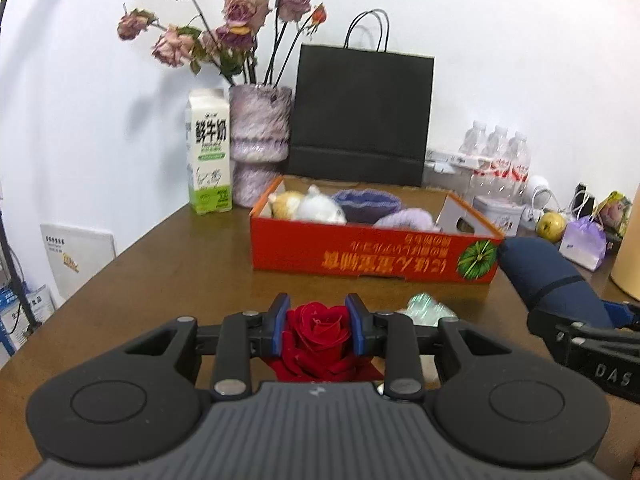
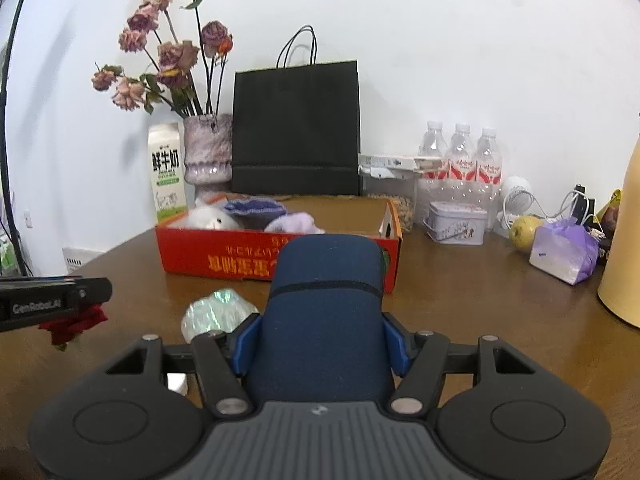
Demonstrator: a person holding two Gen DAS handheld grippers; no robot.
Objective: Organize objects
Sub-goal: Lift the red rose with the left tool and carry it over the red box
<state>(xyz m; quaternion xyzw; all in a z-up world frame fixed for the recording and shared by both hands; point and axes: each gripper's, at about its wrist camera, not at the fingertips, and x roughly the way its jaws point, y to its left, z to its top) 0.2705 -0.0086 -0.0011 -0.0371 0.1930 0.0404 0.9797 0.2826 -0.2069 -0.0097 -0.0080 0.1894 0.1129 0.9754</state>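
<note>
A cardboard box (image 2: pixel 276 258) sits on the table (image 2: pixel 480 320), with a plush toy (image 2: pixel 208 218) at its left end and knitted pieces (image 2: pixel 256 210) beside it to the right. Behind the box, against the wall, stand a milk carton (image 2: pixel 167 172) at the left, then a vase of dried roses (image 2: pixel 208 152), then a paper bag (image 2: pixel 296 128), with three water bottles (image 2: pixel 460 156) farther right. Nearer than the box lie a rose (image 1: pixel 318 336) at the left, a crinkled wrapper (image 2: pixel 218 312) in the middle and a padded case (image 2: pixel 324 312) at the right.

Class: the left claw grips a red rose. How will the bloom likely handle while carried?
The red rose is probably light and soft: layered petals bulge between the left claw pads. It likely crushes easily. In the right view it droops, suggesting floppiness.
</note>
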